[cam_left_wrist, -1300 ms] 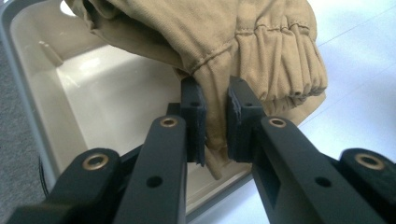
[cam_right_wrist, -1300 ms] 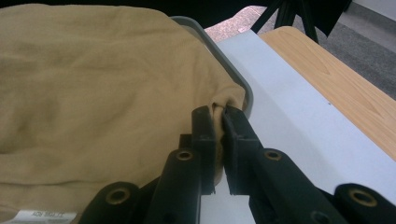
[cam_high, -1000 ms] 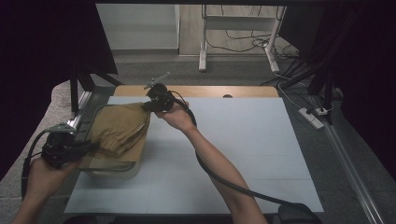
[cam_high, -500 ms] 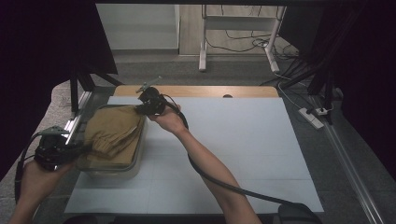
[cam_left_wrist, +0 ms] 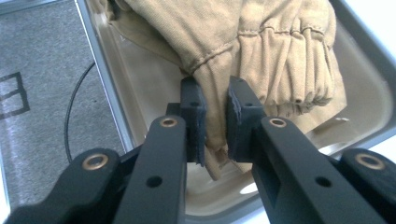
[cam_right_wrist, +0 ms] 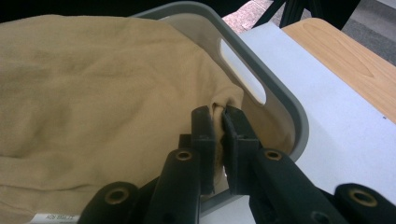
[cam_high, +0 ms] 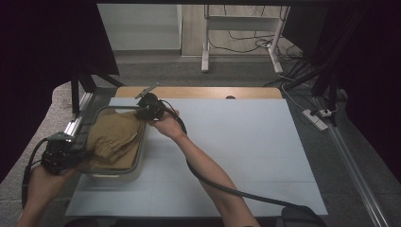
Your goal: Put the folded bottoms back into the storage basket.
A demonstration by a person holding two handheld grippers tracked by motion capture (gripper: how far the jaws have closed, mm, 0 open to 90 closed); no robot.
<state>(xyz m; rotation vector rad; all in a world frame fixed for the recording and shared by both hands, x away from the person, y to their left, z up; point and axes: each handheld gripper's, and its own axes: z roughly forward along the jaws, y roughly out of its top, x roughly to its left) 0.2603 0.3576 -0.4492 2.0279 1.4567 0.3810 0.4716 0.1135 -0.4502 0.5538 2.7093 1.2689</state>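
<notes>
a tan garment point(cam_high: 115, 137) lies bunched in a shallow grey-rimmed basket point(cam_high: 103, 109) that sits at the left side of the bench point(cam_high: 246, 142), its near end toward the front left corner and its far end close to the wooden strip point(cam_high: 198, 92) along the back edge. the left gripper point(cam_left_wrist: 215, 123) comes in at the basket's near left corner, and its jaws are pressed together on a fold of the garment just below a gathered, stitched hem; the cloth is pinched flat between the two black pads point(cam_left_wrist: 194, 122). the right gripper point(cam_right_wrist: 218, 140) works at the basket's far right corner, beside the slot-shaped handle cut in the basket wall, and its jaws are likewise clamped on a small tuck of the same garment right against the rim. in the high view the left gripper point(cam_high: 61, 152) sits low at the basket's near left end, held by the left hand point(cam_high: 40, 182), while the right gripper point(cam_high: 149, 106) sits at the far end with the right hand point(cam_high: 166, 124) behind it and the forearm running back across the bench to the front edge. a black cable point(cam_high: 227, 189) trails along under that forearm. a small white label shows at the garment's edge in the right gripper view.
</notes>
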